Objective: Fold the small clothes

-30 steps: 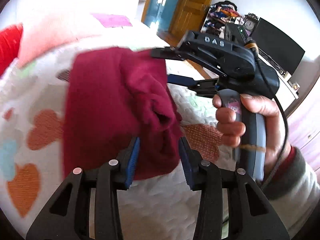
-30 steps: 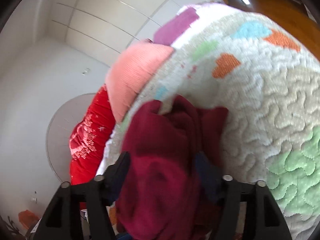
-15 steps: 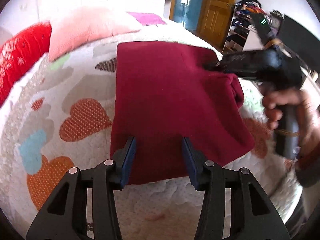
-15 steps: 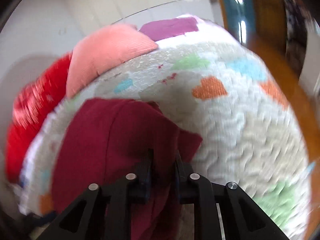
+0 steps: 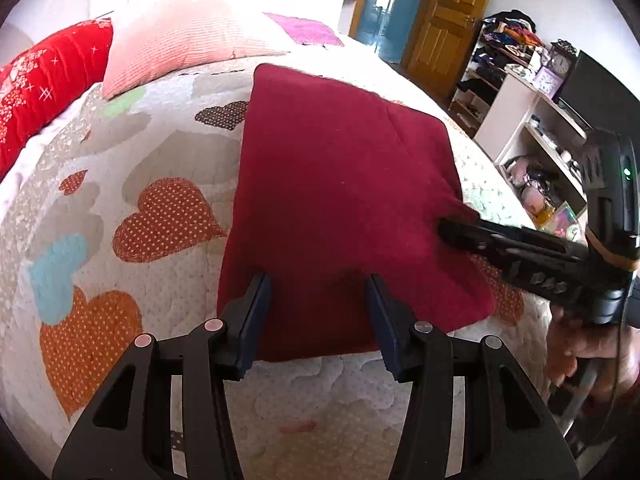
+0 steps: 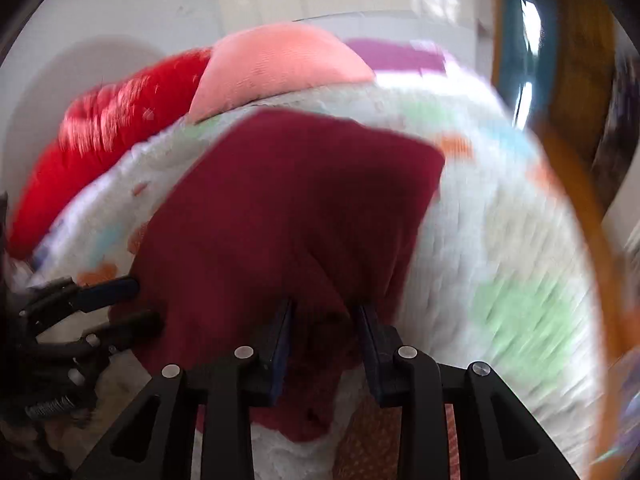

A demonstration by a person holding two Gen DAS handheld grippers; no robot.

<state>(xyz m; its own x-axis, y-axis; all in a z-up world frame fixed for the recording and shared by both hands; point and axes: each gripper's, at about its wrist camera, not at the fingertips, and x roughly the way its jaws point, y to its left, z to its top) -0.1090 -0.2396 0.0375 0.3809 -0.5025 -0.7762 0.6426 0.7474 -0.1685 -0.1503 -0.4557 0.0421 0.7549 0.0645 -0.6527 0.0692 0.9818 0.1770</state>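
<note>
A dark red garment (image 5: 340, 184) lies spread flat on the heart-patterned quilt (image 5: 120, 184); it also shows in the right wrist view (image 6: 288, 216). My left gripper (image 5: 318, 296) is open, its blue pads over the garment's near edge with cloth showing between them. My right gripper (image 6: 324, 320) is open over the garment's right corner, with cloth showing in the gap. In the left wrist view the right gripper (image 5: 452, 228) reaches the garment's right edge from the right. In the right wrist view the left gripper (image 6: 132, 300) sits at the garment's left edge.
A pink pillow (image 5: 188, 40) and a red pillow (image 5: 40, 84) lie at the head of the bed. A purple cloth (image 5: 304, 30) lies at the far edge. White shelves (image 5: 528, 120) with clutter and a wooden door (image 5: 448, 20) stand to the right.
The bunched, lifted garment has been pulled out and laid flat on the quilt. The right gripper, pinched shut on cloth half a second ago, has opened. The right wrist view is still blurred by motion.
</note>
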